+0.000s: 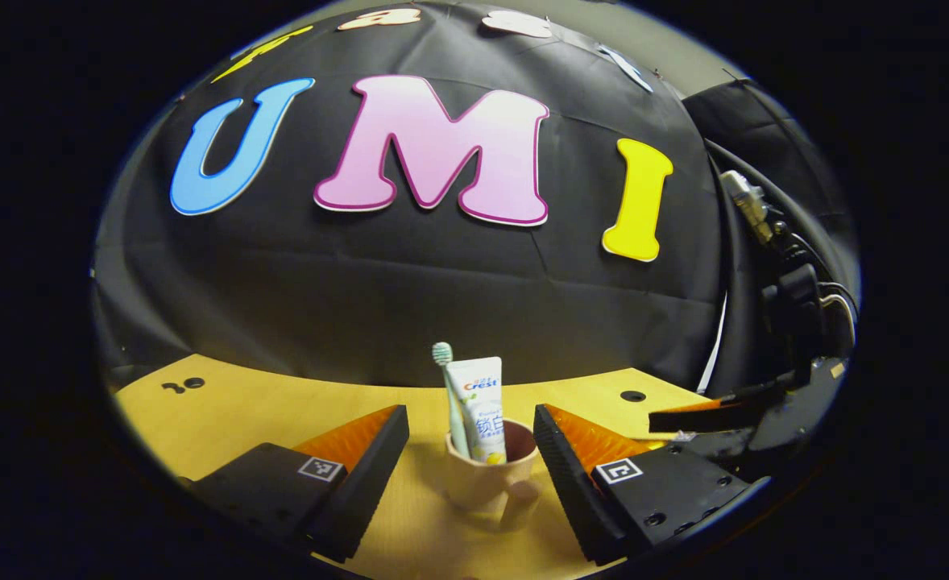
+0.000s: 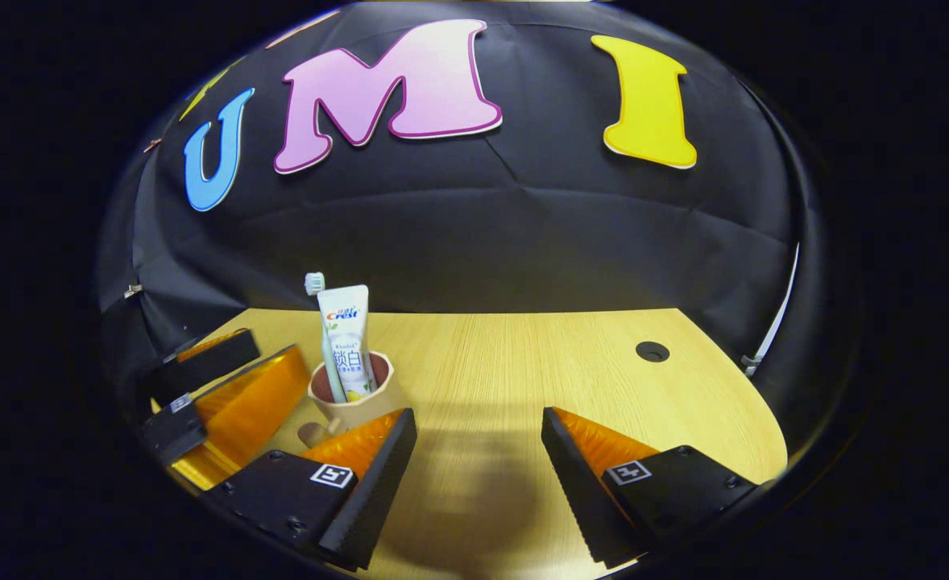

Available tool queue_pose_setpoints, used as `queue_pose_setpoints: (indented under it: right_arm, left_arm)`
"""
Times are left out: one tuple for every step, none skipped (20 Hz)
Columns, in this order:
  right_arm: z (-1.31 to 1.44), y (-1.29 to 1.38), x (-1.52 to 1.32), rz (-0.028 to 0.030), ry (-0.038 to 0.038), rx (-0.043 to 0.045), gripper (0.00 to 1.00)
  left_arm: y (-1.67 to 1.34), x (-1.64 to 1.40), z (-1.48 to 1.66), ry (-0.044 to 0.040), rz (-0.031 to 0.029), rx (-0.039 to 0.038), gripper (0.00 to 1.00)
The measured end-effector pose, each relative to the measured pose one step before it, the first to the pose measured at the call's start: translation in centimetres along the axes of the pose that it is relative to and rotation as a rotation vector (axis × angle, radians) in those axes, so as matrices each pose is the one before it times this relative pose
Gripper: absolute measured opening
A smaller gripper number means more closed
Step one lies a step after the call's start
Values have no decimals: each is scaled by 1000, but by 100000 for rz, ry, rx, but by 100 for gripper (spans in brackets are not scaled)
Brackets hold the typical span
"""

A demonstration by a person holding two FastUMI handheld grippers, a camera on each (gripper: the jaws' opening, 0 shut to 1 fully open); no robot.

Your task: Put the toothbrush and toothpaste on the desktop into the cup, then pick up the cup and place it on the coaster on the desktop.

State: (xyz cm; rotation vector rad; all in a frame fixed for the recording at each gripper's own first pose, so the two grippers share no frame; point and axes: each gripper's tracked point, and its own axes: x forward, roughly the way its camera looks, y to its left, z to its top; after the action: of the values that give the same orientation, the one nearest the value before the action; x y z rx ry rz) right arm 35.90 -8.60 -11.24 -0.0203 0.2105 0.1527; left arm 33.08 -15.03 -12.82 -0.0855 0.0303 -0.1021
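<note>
- The cup (image 1: pixel 489 475) stands upright on the desk (image 1: pixel 225 419), well in from the back edge, handle toward the left gripper's camera.
- The toothbrush (image 1: pixel 449 395) and toothpaste (image 1: pixel 481 407) stand in the cup, leaning slightly.
- The left gripper (image 1: pixel 470 475) has its fingers spread wide, one each side of the cup, not touching it.
- The right gripper (image 2: pixel 478 475) is likewise spread over bare desk, with the cup (image 2: pixel 355 403) beside its left finger.

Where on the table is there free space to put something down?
Free: the light wooden tabletop between the beige cup and the round hole. Crowded: around the cup, where the left gripper straddles it.
</note>
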Motion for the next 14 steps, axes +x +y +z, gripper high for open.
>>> queue_pose_setpoints:
  right_arm:
    - [561, 387, 36, 459, 473, -368, 97]
    - [381, 489, 72, 809, 918, -339, 97]
    - [329, 612, 77, 1029, 1364, -181, 96]
    - [275, 535, 114, 458, 2245, -680, 97]
    - [372, 702, 55, 1051, 1674, -275, 97]
    - [484, 851, 130, 1414, 1548, -86, 97]
    - [429, 795, 176, 1112, 1633, -322, 97]
    - [350, 640, 116, 561, 2072, -121, 97]
    - [242, 643, 320, 619, 2488, 327, 97]
    - [109, 630, 226, 293, 3103, 319, 97]
    - [28, 643, 302, 351, 3032, 114, 96]
    - [-132, 565, 333, 331, 3343, -203, 97]
    - [-344, 401, 246, 64, 3911, -350, 97]
    - [-555, 317, 415, -251, 4445, 522, 97]
  left_arm:
    - [780, -1695, 65, 1174, 1665, 208, 98]
    - [855, -1819, -103, 1670, 1903, -244, 98]
    - [916, -1820, -122, 2007, 1966, -1015, 98]
    - [806, -1849, -268, 2077, 1354, -1244, 98]
    - [708, -1783, -343, 2321, 830, -751, 98]
    - [766, -1689, -649, 2871, 1263, -180, 98]
    - [880, -1558, -563, 3089, 1816, -197, 97]
    - [614, -1309, -612, 3006, 947, -783, 98]
    - [443, -1292, -500, 2616, 620, -804, 98]
    - [522, -1096, -336, 1952, 945, -586, 98]
    - [446, -814, 27, 1264, 772, -531, 98]
    - [378, -828, 141, 537, 625, -498, 98]
    - [380, -619, 348, 177, 571, -392, 98]
    - [449, -386, 232, 570, 1169, -274, 98]
